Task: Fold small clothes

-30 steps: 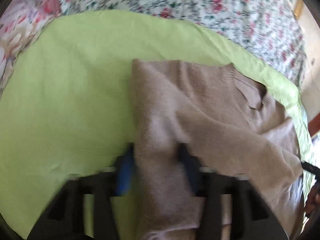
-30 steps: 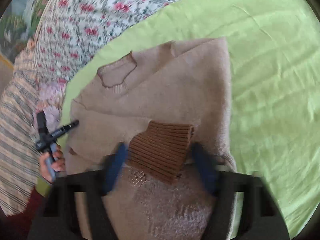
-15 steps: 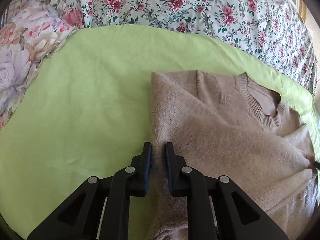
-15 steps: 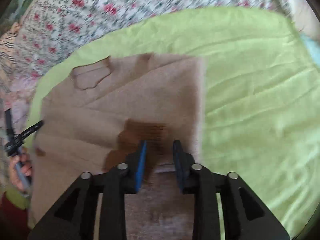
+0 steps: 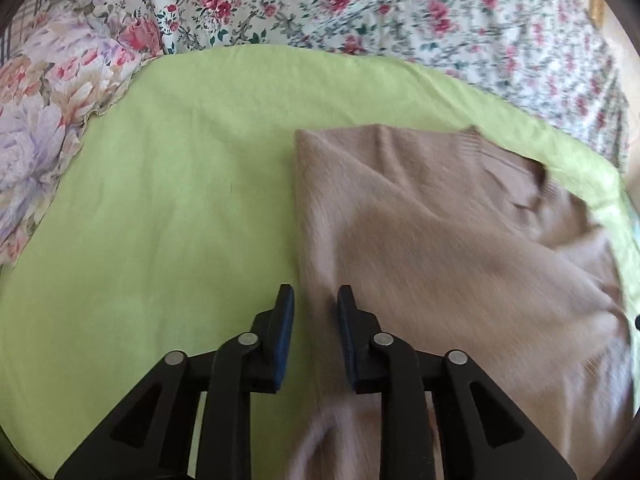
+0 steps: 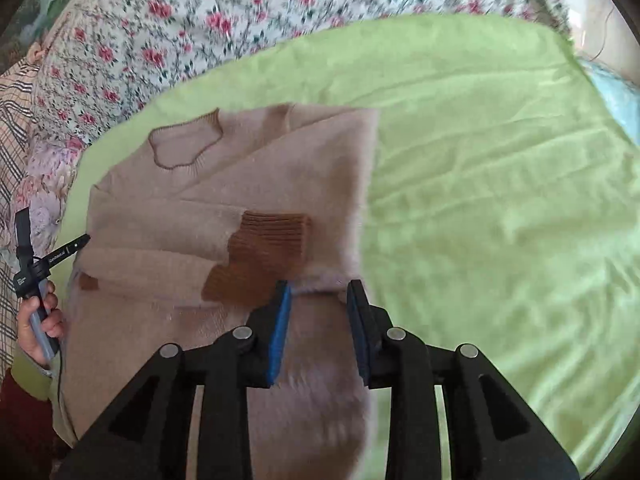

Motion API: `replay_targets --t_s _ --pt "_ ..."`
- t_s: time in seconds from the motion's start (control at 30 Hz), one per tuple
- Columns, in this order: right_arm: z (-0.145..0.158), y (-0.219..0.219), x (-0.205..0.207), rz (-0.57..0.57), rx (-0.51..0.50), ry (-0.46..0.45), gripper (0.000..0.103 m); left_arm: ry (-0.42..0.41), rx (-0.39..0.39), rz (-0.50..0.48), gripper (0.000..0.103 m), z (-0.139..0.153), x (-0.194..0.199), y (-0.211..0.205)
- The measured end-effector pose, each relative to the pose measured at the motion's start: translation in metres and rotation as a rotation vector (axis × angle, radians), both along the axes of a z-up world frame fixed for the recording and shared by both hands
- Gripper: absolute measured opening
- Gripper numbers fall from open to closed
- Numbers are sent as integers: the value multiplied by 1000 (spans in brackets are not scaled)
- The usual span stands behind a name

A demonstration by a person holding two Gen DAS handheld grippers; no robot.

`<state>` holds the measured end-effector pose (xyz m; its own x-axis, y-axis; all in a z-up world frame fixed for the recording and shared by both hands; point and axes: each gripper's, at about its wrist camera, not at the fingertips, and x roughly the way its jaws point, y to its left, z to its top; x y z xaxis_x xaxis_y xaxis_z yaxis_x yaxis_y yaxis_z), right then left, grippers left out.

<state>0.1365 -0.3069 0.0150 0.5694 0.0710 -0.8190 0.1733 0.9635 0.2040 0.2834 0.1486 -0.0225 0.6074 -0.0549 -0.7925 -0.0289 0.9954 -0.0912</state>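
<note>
Sweater (image 6: 248, 184), beige and fuzzy, lies partly folded on the green sheet (image 5: 168, 208) over the floral bedding (image 5: 360, 4), one brown cuff (image 6: 272, 240) turned across its body. My left gripper (image 5: 314, 320) straddles the folded edge with a gap between its jaws; my right gripper (image 6: 318, 308) likewise stands parted over the hem. I judge the risk is pinching only the top layer, which would drag the fold askew.
</note>
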Motion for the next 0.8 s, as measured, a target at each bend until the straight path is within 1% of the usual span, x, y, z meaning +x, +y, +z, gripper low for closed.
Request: replay_targets --t_s 0.03,0.07,0.1,0.13,0.27,0.33,0.4,0.43,0.53,0.63,0.73,0.8 --pt "6 -3 -8 1 17 -13 37 3 -8 -11 35 6 -15 -1" --pt "9 -5 -20 -1 38 -26 42 1 -10 -14 42 10 -28 -2" --pt "15 -7 -35 -7 60 -40 48 0 -15 -16 46 15 -43 -2" --pt "18 -7 -44 -10 70 -49 49 5 -23 -21 52 19 -64 -4" --pt "23 -1 -88 9 98 -76 51 29 -62 -31 55 22 -131 -4" --pt "20 4 -110 29 141 -87 52 48 -51 -34 55 18 -162 -7" --pt "16 9 -126 49 163 -88 52 69 -46 -35 57 14 -188 -10" --pt "13 11 -133 55 169 -88 52 87 -57 -32 60 10 -204 -9" --pt "4 15 -149 67 218 -90 53 145 -85 -45 60 -4 -237 -14" --pt "1 19 -163 68 231 -96 54 191 -48 -77 60 -17 -266 -21" --pt "2 22 -177 92 230 -99 57 183 10 -125 60 -21 -300 -21" --pt "4 25 -187 122 230 -100 62 186 -4 -170 59 -20 -319 -14"
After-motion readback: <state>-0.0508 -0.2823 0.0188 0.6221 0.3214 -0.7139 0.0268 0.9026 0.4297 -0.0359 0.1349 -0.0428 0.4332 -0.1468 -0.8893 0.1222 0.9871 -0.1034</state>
